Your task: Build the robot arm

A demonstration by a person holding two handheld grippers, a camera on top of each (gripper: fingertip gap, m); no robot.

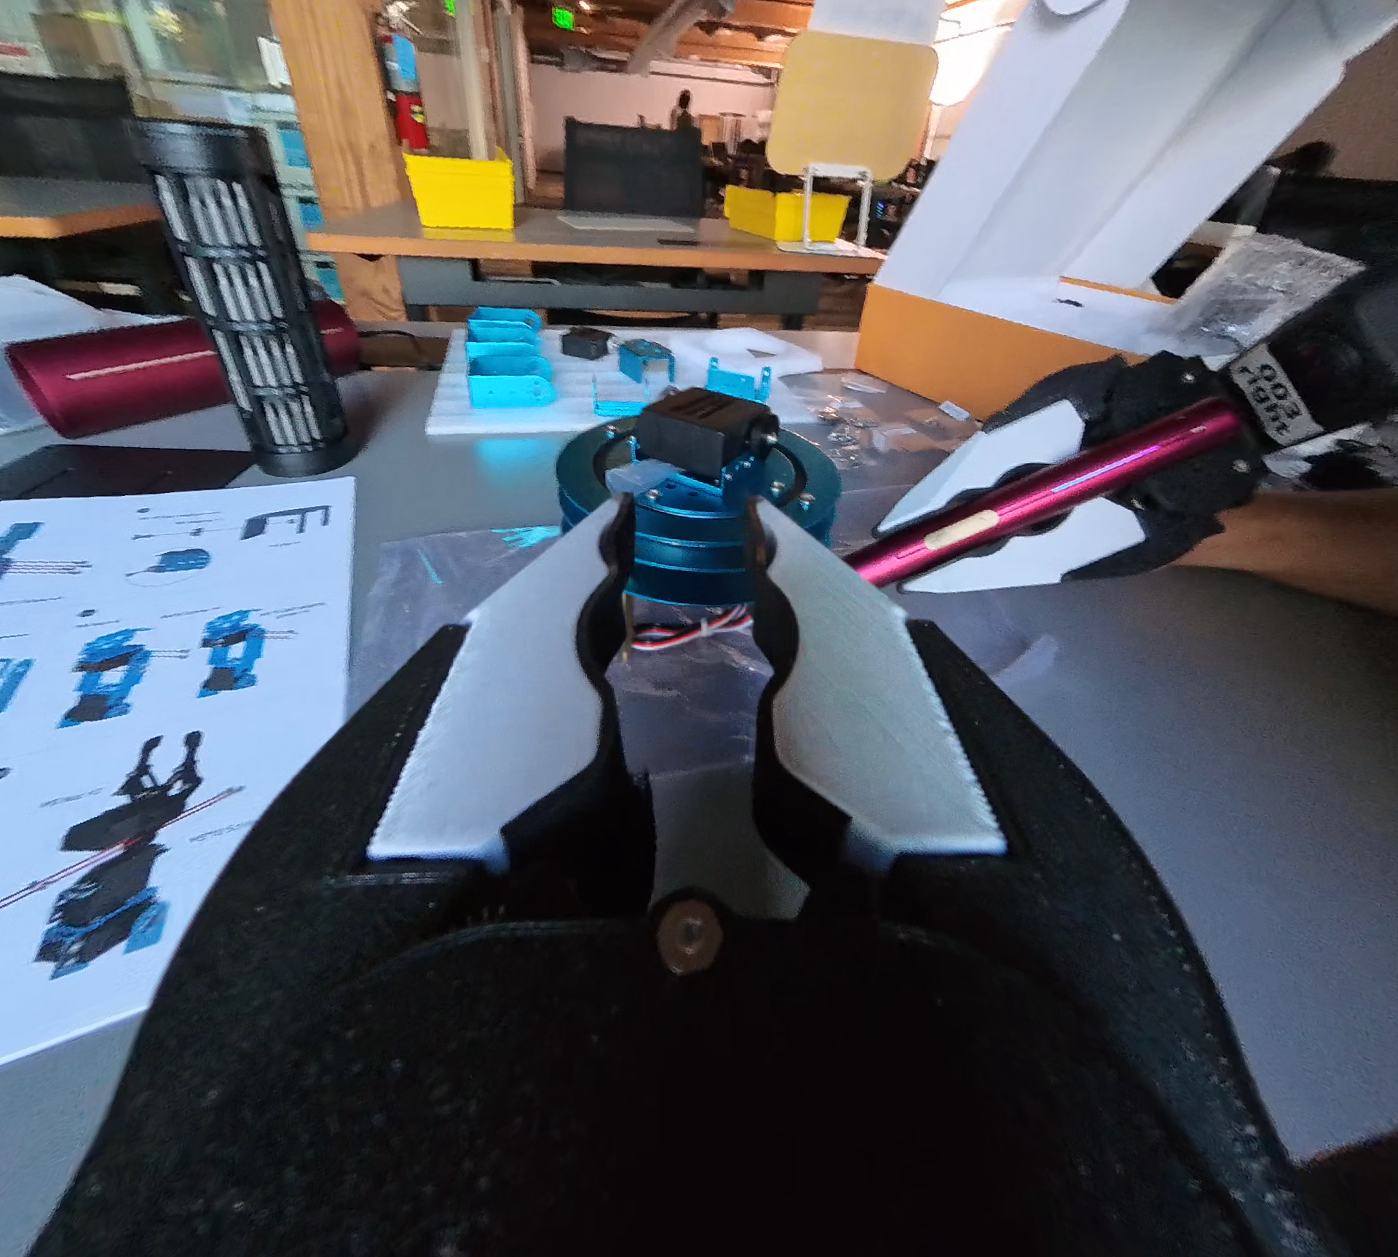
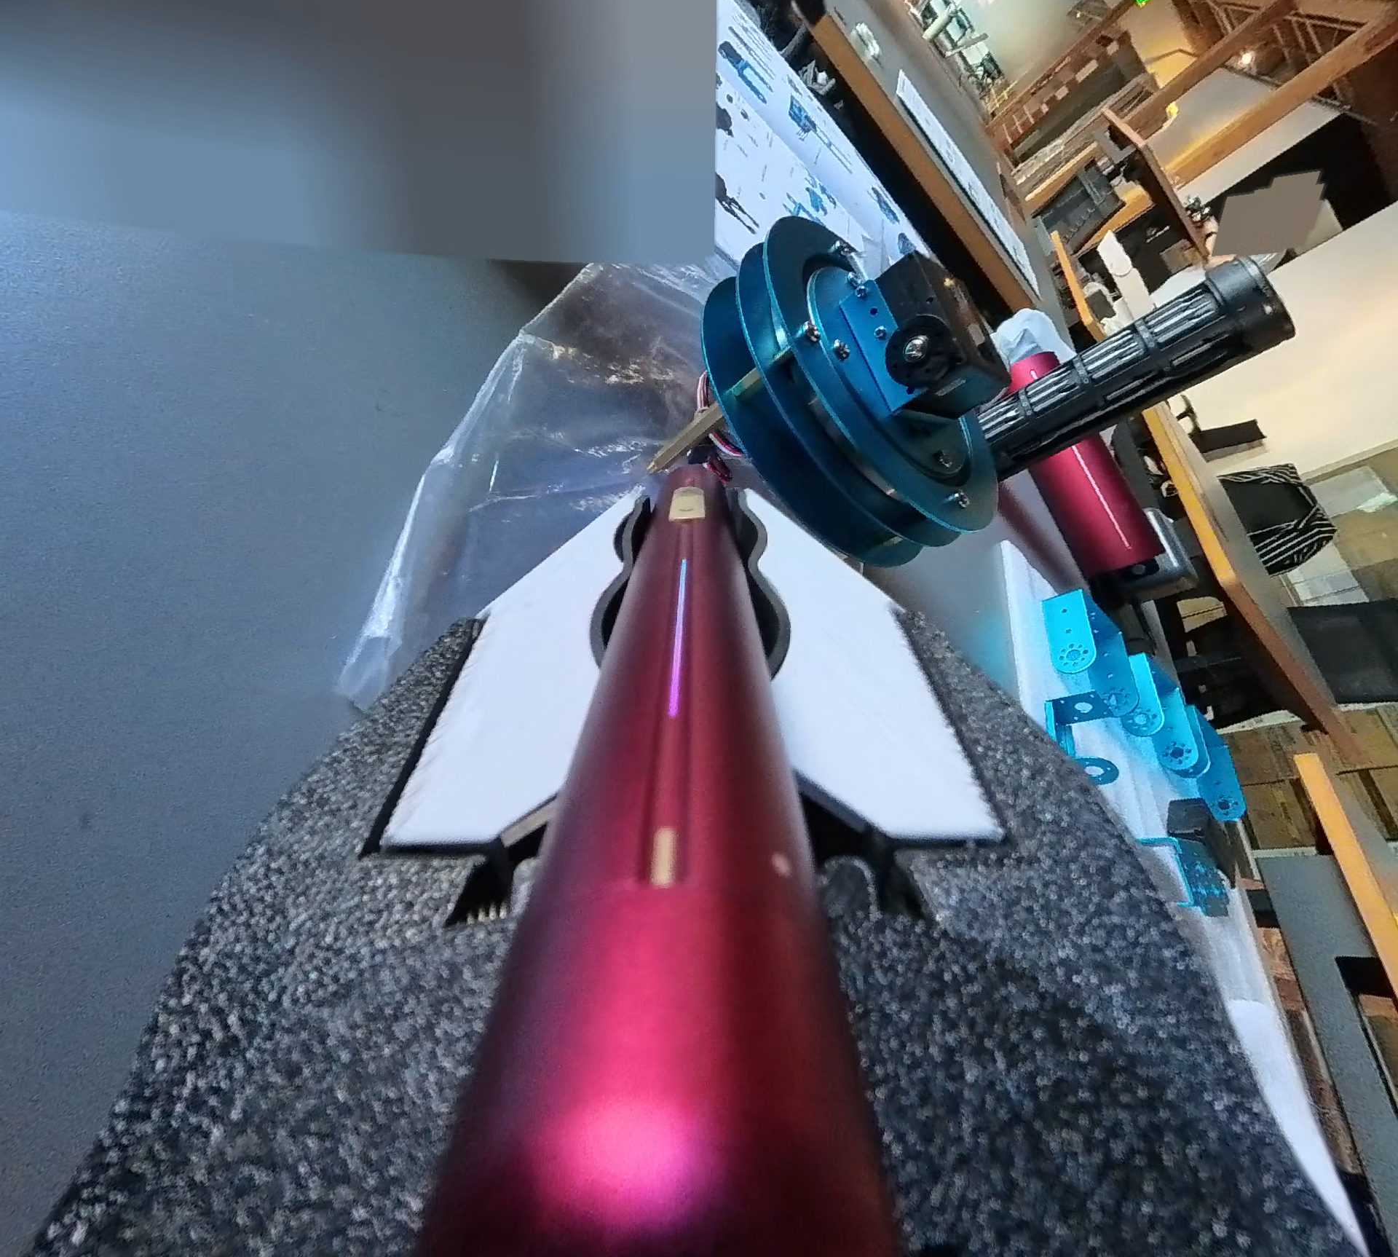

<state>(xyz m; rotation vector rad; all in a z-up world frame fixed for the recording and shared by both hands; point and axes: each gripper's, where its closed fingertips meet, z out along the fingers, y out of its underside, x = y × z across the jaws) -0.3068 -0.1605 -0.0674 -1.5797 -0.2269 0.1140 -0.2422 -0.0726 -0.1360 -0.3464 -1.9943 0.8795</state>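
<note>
A blue round base (image 1: 803, 488) with a black servo (image 1: 703, 431) bracketed on top stands on the grey table over a clear plastic bag (image 2: 484, 479). My left gripper (image 1: 688, 511) is low in front of it, jaws apart, and the base shows through the gap. Whether the fingers touch it I cannot tell. My right gripper (image 1: 893, 558) comes from the right, shut on a magenta pen-shaped screwdriver (image 1: 1059, 487). In the right wrist view the screwdriver (image 2: 681, 729) points from the gripper (image 2: 688, 508) at the underside of the base (image 2: 817, 464), by a brass standoff (image 2: 685, 440) and its wires.
A printed instruction sheet (image 1: 151, 691) lies at left. A black mesh cylinder (image 1: 242, 328) and a dark red tube (image 1: 113, 373) stand behind it. A white foam tray (image 1: 454, 419) holds blue brackets (image 1: 507, 373). An open white and orange box (image 1: 1059, 161) is at back right. My right fingertips sit around 12 cm from my left ones. The left tips stand about 30 cm off the black mesh cylinder (image 1: 242, 328). It is also in sight in the right wrist view (image 2: 1077, 363).
</note>
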